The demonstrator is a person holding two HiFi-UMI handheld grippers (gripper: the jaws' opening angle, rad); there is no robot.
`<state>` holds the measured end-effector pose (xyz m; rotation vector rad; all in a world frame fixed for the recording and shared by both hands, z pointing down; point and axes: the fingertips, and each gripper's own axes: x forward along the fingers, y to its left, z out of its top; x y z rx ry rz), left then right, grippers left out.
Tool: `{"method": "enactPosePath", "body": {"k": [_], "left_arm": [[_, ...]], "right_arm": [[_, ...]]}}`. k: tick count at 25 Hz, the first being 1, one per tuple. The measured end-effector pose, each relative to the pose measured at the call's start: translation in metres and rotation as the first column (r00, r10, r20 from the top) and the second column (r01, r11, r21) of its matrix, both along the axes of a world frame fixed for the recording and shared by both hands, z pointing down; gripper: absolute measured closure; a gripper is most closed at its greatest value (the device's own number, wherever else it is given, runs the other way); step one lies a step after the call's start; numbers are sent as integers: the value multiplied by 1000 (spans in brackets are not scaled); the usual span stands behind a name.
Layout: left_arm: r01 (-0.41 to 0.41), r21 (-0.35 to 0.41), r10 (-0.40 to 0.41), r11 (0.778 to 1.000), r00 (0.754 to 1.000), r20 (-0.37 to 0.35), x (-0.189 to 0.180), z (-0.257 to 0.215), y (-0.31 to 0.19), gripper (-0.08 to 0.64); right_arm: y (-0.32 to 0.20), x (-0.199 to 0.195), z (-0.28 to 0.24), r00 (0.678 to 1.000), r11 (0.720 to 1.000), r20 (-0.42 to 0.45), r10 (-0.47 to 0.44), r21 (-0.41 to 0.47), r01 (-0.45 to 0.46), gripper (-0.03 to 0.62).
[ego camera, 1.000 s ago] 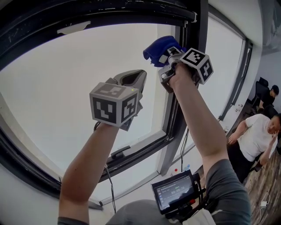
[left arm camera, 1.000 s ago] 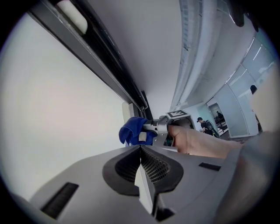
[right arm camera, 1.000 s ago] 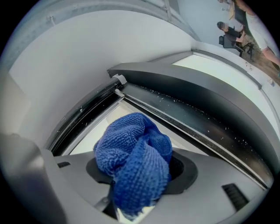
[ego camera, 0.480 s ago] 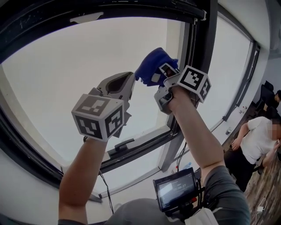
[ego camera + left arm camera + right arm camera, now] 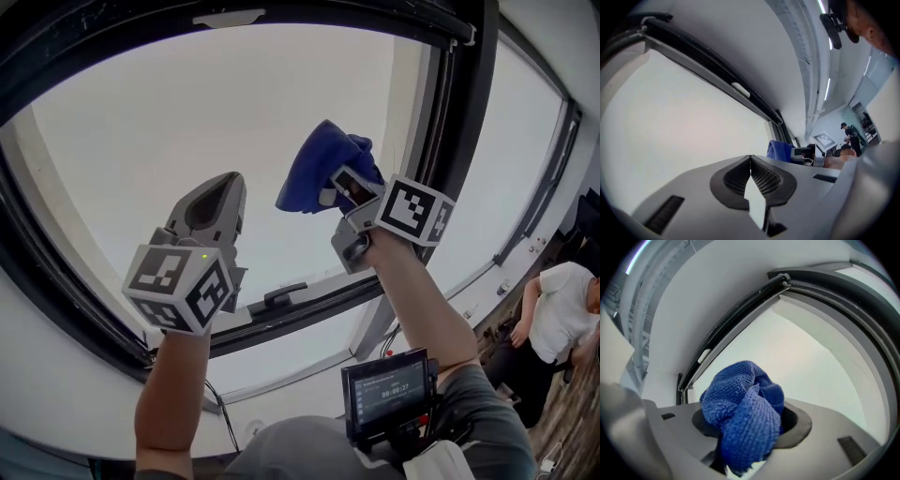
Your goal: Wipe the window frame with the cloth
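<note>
Two claws raised before the window frame (image 5: 461, 141).
The right claw (image 5: 339, 190) grips a bunched blue cloth (image 5: 314, 173); the left claw (image 5: 214, 197) is near it.

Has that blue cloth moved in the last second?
Yes. The blue cloth, clamped in the right gripper, has drifted left, away from the dark vertical window post and out over the pane.

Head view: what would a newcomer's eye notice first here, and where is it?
The crumpled blue knitted cloth stands out most, clamped in the jaws of the right gripper before the bright window pane, just left of the black window frame. To its left, the grey left gripper is raised too, jaws shut on nothing.
</note>
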<state>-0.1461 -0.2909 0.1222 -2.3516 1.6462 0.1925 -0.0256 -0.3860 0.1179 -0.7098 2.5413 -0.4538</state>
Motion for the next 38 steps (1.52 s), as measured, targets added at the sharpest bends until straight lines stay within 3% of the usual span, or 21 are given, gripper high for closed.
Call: {"method": "enactPosePath", "body": {"k": [3, 6, 11, 17, 22, 29, 34, 38], "left_arm": [[73, 30, -74, 997, 997, 35, -24, 14, 20, 551], [162, -1, -161, 987, 986, 46, -54, 51, 45, 551], [260, -108, -264, 960, 964, -33, -92, 98, 70, 551], [294, -146, -302, 944, 953, -34, -114, 142, 95, 551], [283, -128, -289, 951, 957, -33, -111, 159, 109, 551], [254, -160, -267, 954, 961, -71, -103, 188, 120, 551], [285, -188, -306, 940, 947, -93, -109, 214, 133, 551], [303, -212, -329, 929, 939, -101, -114, 226, 137, 551]], "right_arm": [[13, -15, 12, 999, 999, -35, -32, 29, 33, 342], [28, -35, 30, 994, 996, -82, -76, 47, 80, 342], [40, -55, 46, 982, 988, -146, -116, 87, 129, 342], [66, -79, 72, 966, 975, -229, -121, 156, 159, 342], [79, -91, 91, 951, 966, -283, -126, 182, 182, 343], [92, -99, 126, 931, 961, -344, -119, 197, 195, 344], [102, -102, 148, 908, 950, -410, -81, 245, 195, 344], [107, -104, 169, 895, 950, -434, -104, 224, 219, 344]]}}
